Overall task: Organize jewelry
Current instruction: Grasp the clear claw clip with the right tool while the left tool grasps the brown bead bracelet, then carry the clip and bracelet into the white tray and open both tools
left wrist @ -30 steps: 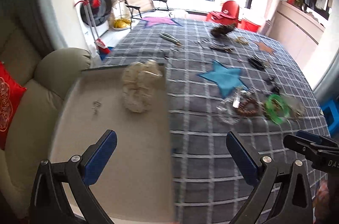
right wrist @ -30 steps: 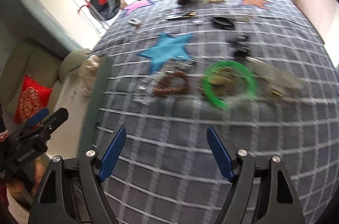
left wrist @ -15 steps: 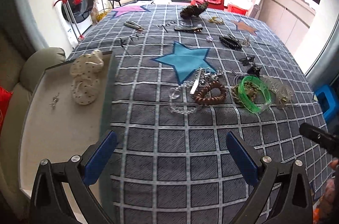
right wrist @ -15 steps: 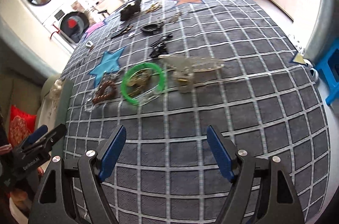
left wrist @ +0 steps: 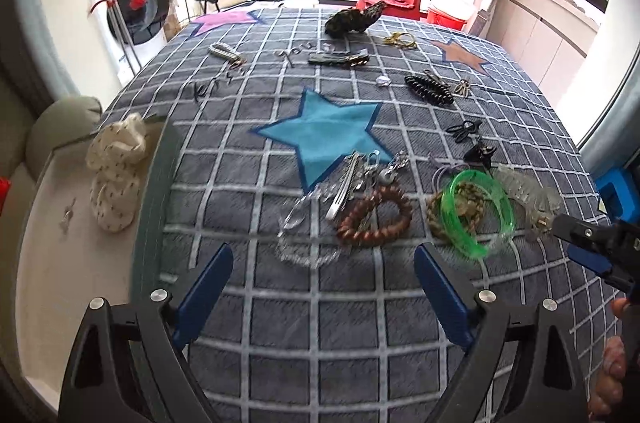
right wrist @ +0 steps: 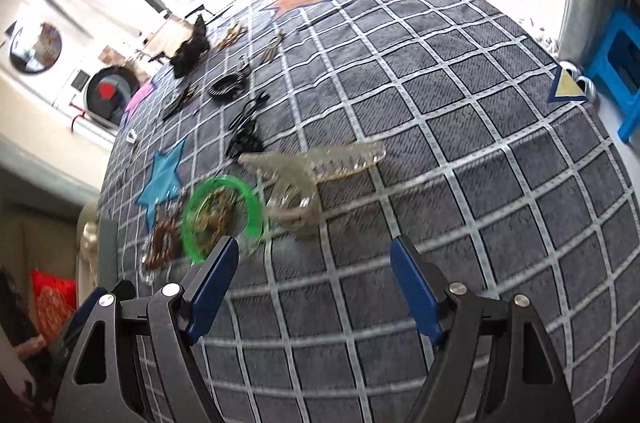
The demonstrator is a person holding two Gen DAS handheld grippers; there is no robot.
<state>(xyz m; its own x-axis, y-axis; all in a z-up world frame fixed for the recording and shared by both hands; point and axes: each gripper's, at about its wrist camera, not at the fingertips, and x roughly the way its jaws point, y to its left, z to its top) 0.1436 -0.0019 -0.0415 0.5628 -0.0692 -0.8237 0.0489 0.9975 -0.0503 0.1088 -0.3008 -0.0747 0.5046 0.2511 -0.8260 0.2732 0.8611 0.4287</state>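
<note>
A heap of jewelry lies on the checked cloth: a clear bead bracelet (left wrist: 304, 243), a brown bead bracelet (left wrist: 376, 219), metal clips (left wrist: 356, 179), a green bangle (left wrist: 476, 215) and a clear claw clip (left wrist: 524, 191). My left gripper (left wrist: 322, 263) hovers just short of the clear bracelet, its jaws closing, with nothing pressed between them. My right gripper (right wrist: 314, 251) stands open in front of the claw clip (right wrist: 308, 175), with the green bangle (right wrist: 222, 215) by its left finger. It also shows at the right edge of the left wrist view, the right gripper (left wrist: 592, 243).
A beige tray (left wrist: 154, 207) at the left holds a cream scrunchie (left wrist: 116, 179) and a small earring (left wrist: 67, 219). Black hair ties and clips (left wrist: 428, 89) lie farther back, past a blue star patch (left wrist: 324, 135). A blue stool (right wrist: 624, 63) stands beyond the right edge.
The left gripper swung right from over the tray to the jewelry heap, and its jaws narrowed a little. The right gripper rolled and came closer to the claw clip and green bangle.
</note>
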